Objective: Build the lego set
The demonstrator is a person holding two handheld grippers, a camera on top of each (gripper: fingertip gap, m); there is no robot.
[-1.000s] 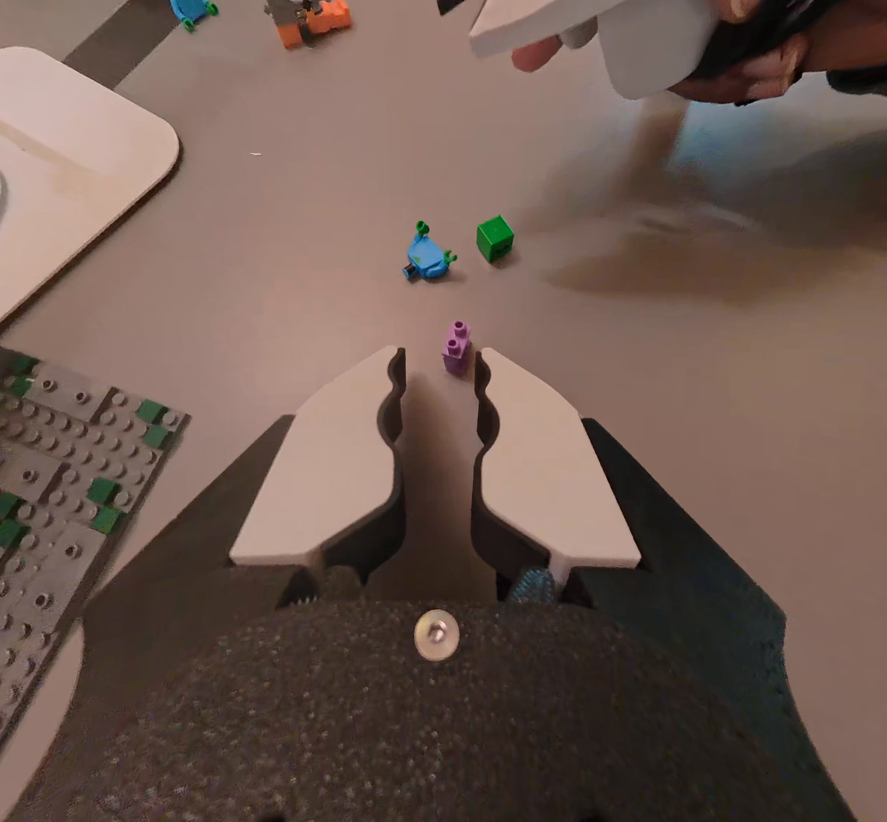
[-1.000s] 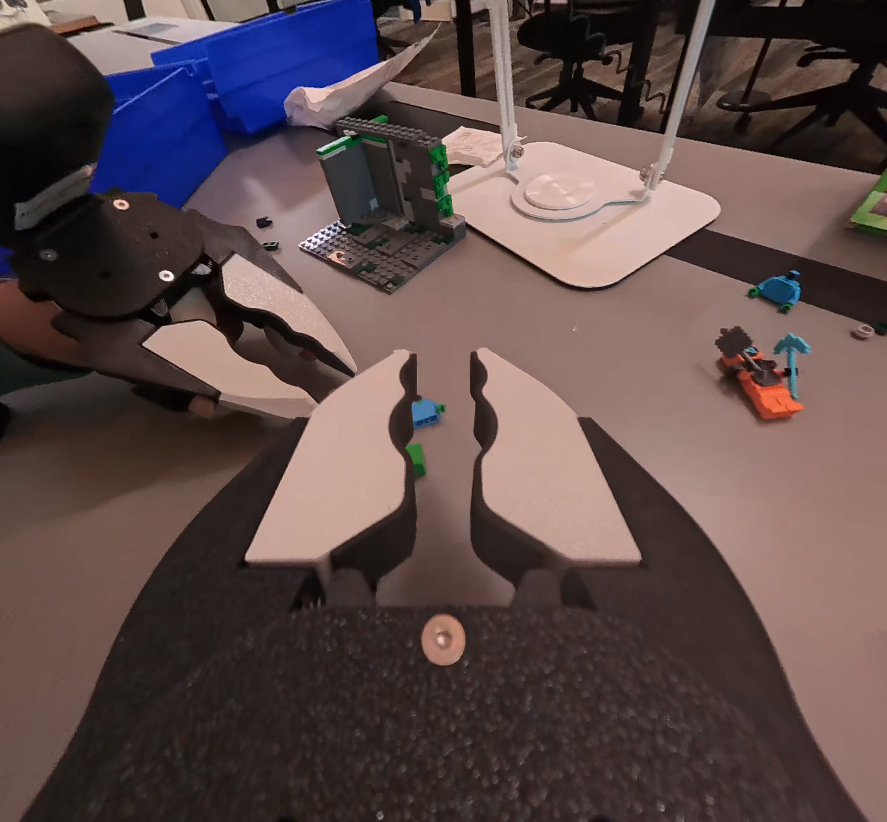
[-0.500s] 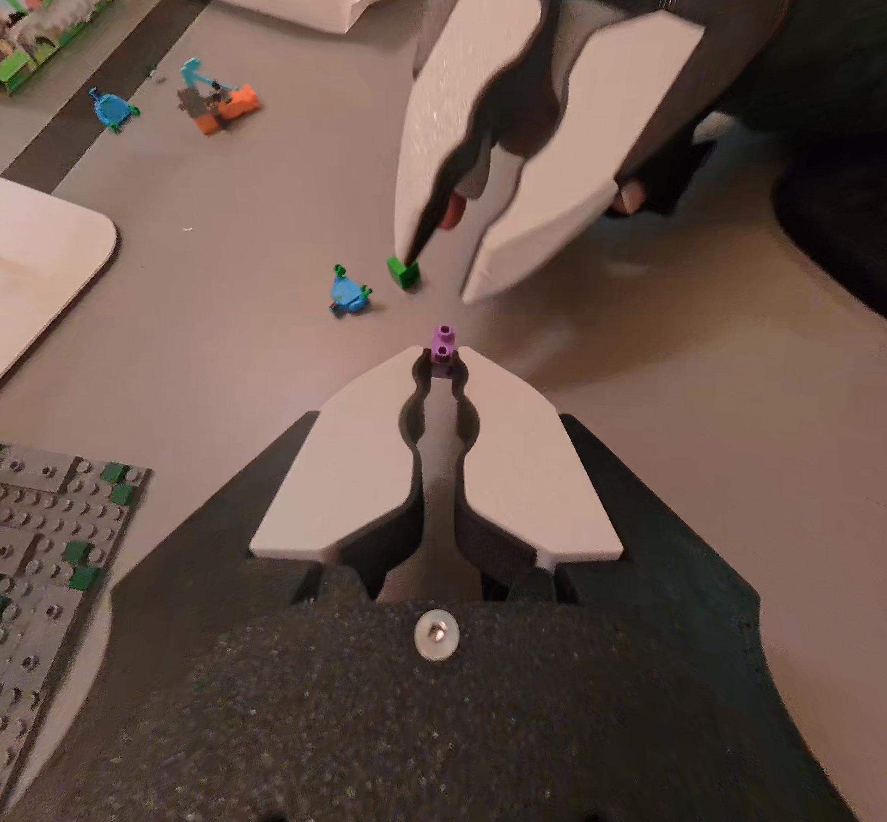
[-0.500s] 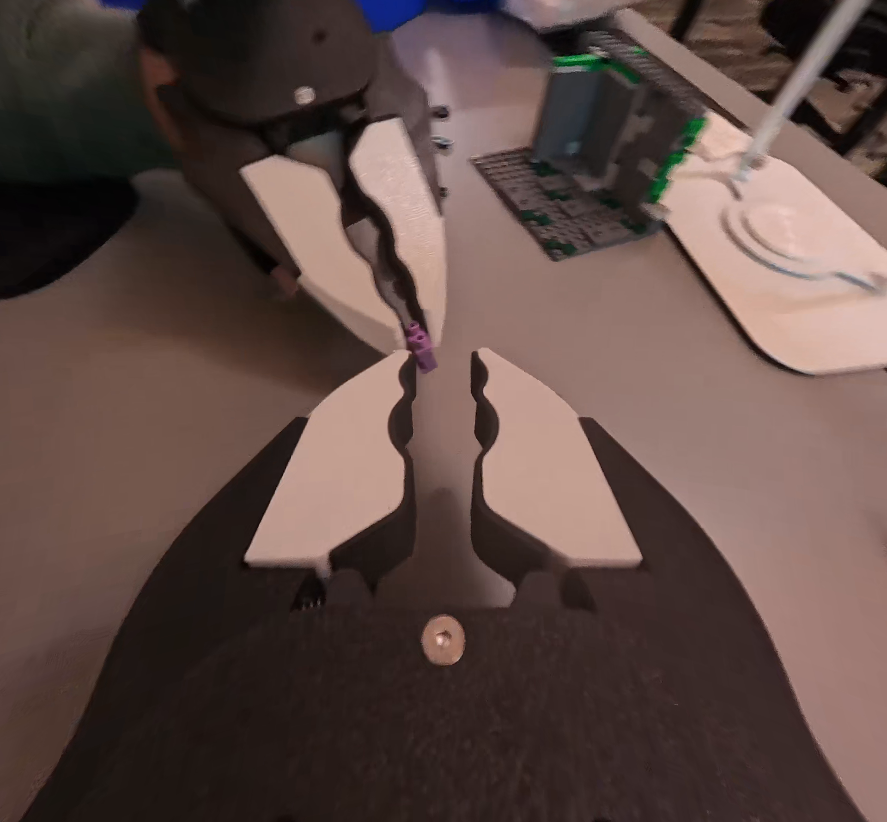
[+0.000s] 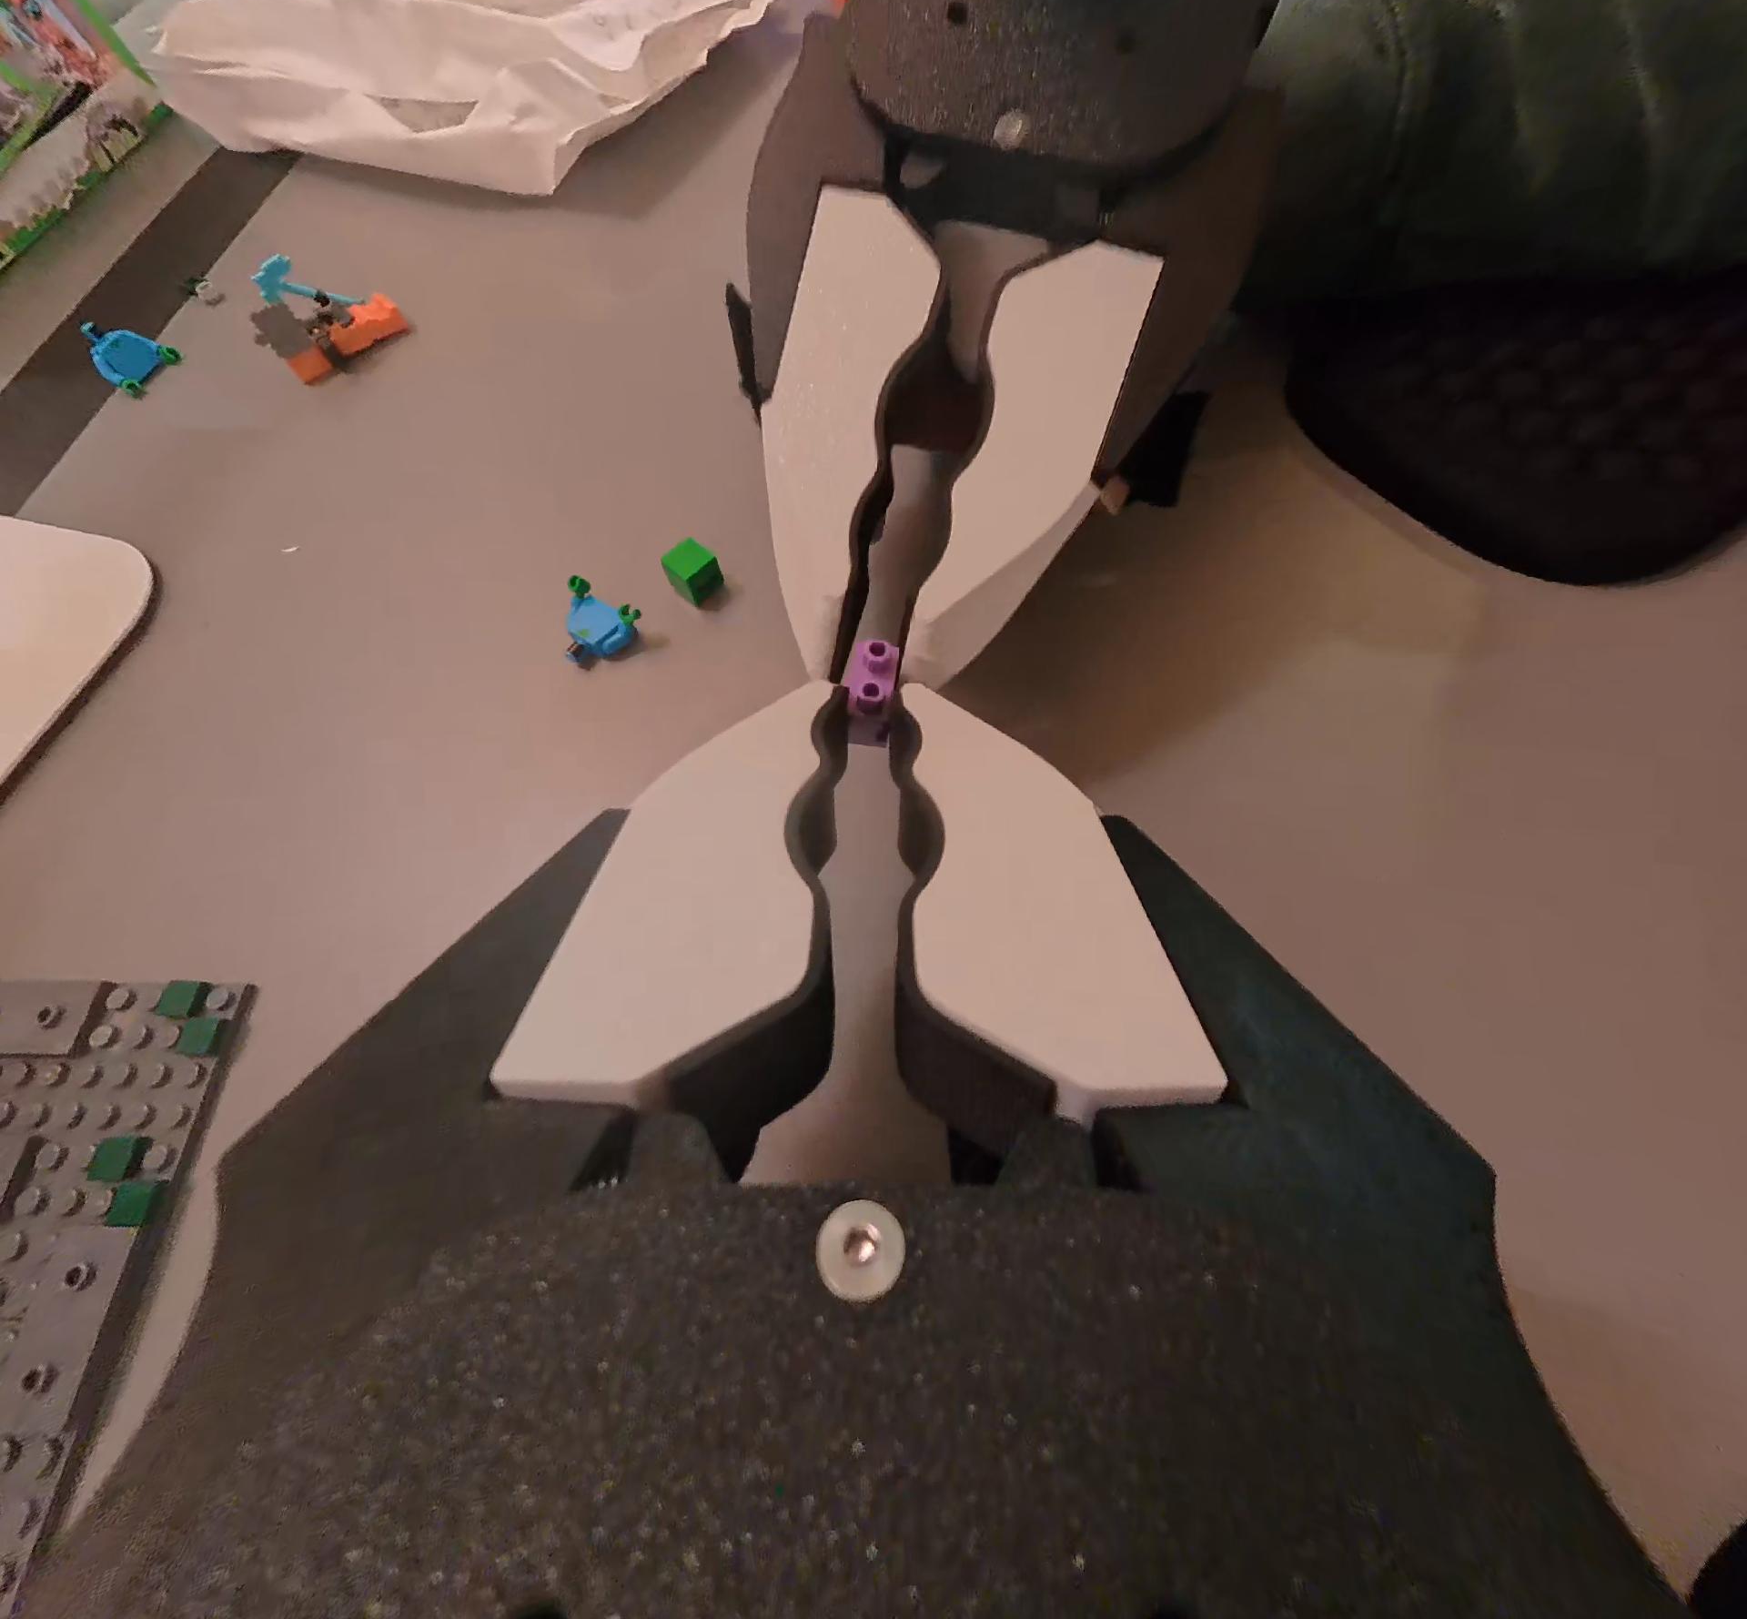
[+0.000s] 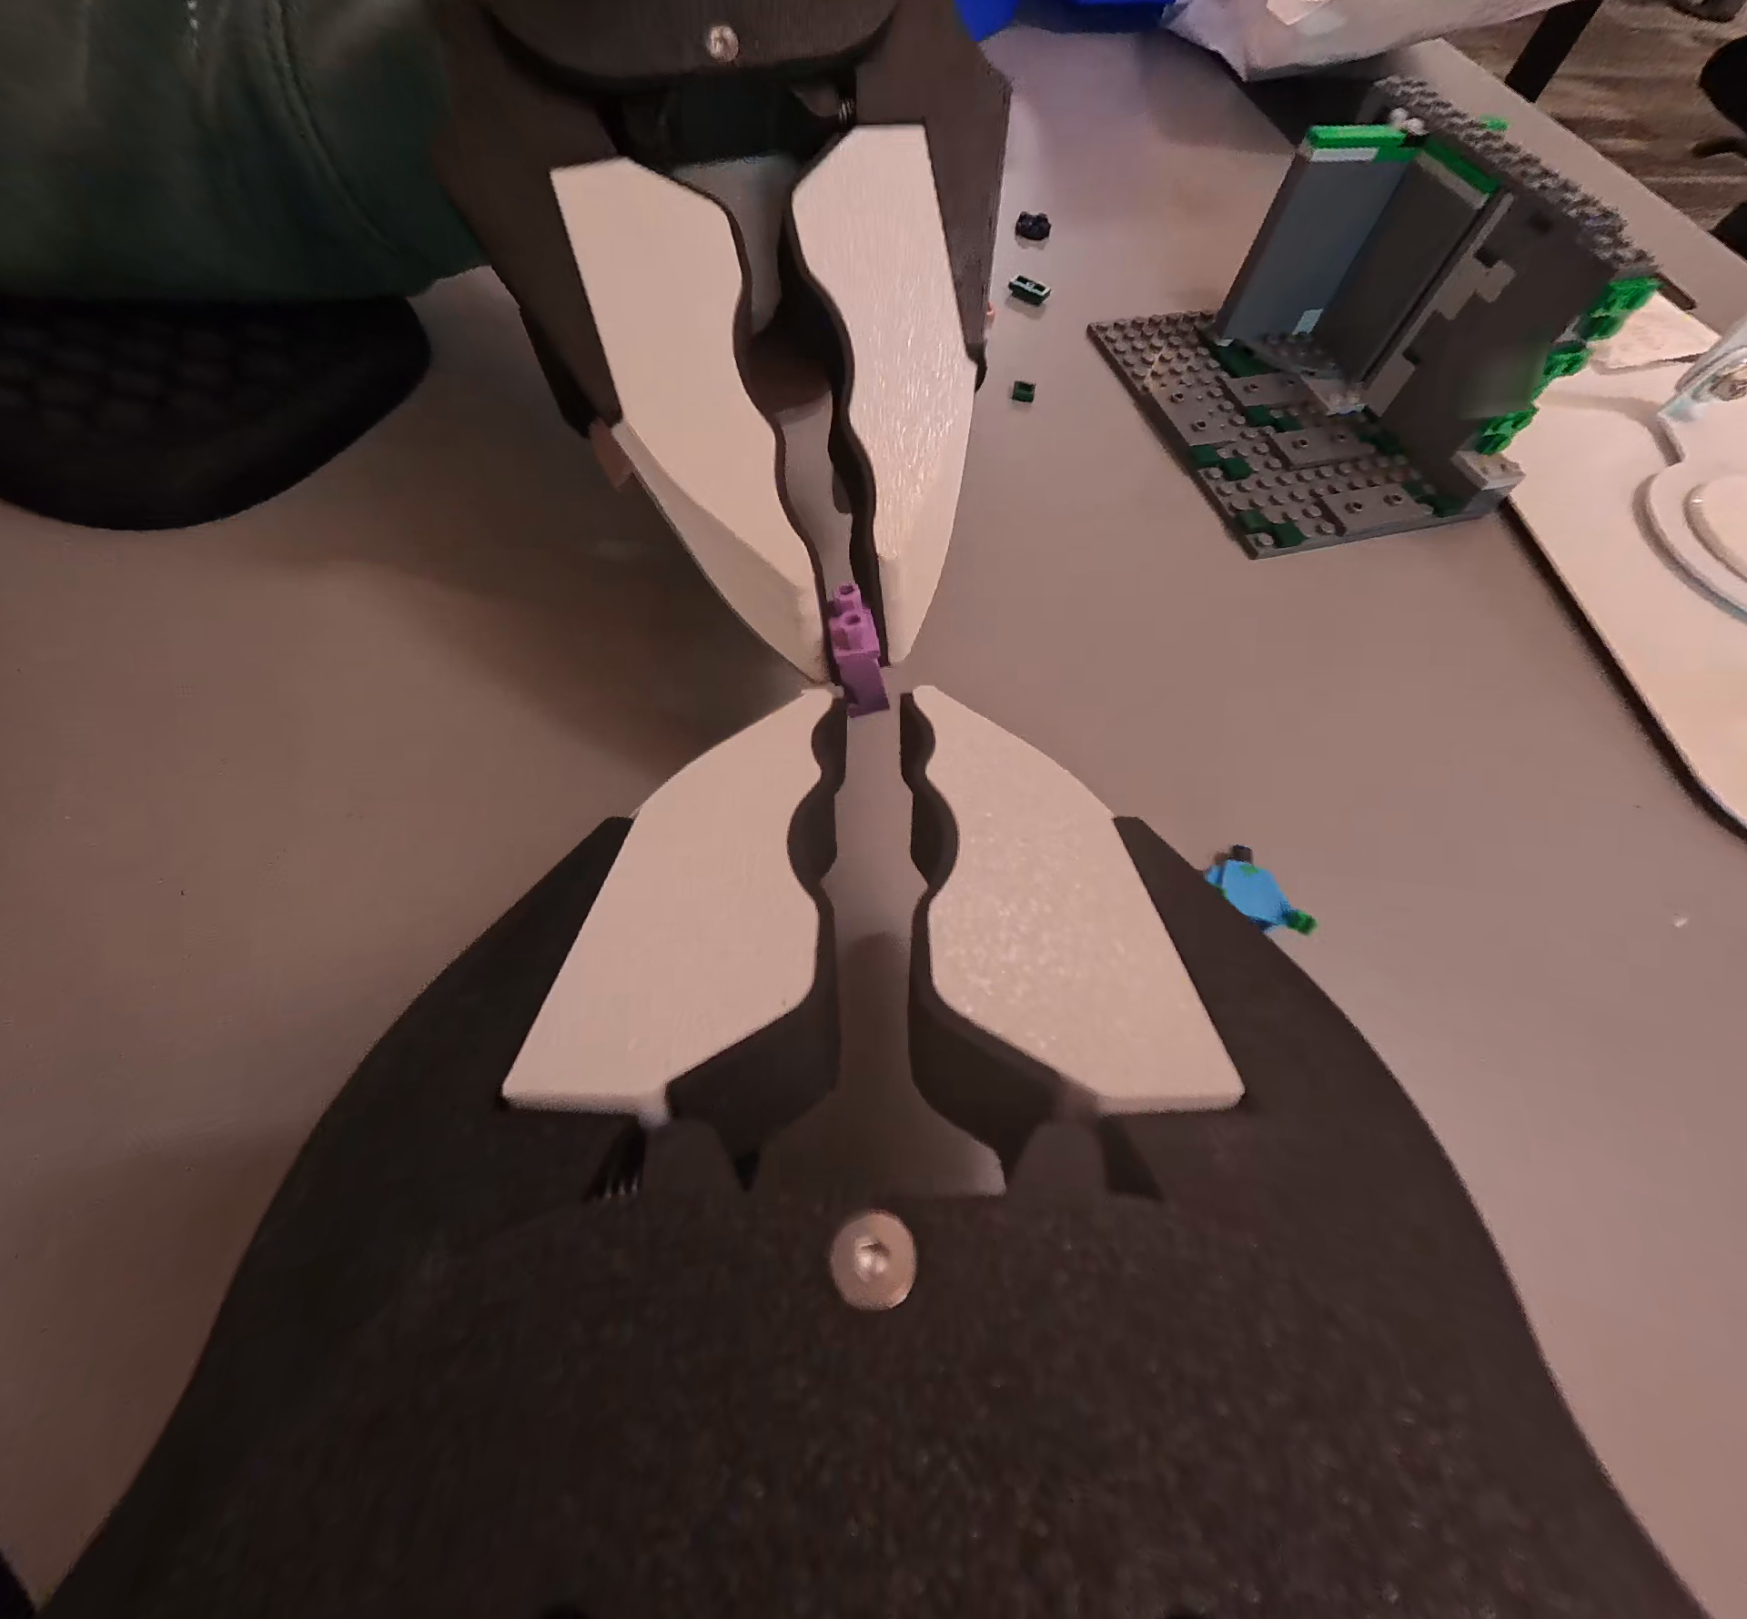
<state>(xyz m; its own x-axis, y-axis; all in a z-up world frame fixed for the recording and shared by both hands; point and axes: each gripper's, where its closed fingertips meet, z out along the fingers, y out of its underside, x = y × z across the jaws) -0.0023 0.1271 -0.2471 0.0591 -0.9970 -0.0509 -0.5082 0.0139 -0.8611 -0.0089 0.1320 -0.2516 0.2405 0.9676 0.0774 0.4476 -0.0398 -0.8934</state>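
The left gripper (image 5: 865,708) is clamped on a small purple brick (image 5: 871,676), a narrow block with two round studs on one face, held at the very fingertips above the grey table (image 5: 473,723). The right gripper (image 6: 865,704) meets it tip to tip; its fingers stand a little apart around the brick's (image 6: 856,661) other end, and it is hard to say whether they press it. A green cube (image 5: 693,569) and a blue figure (image 5: 597,623) lie nearby.
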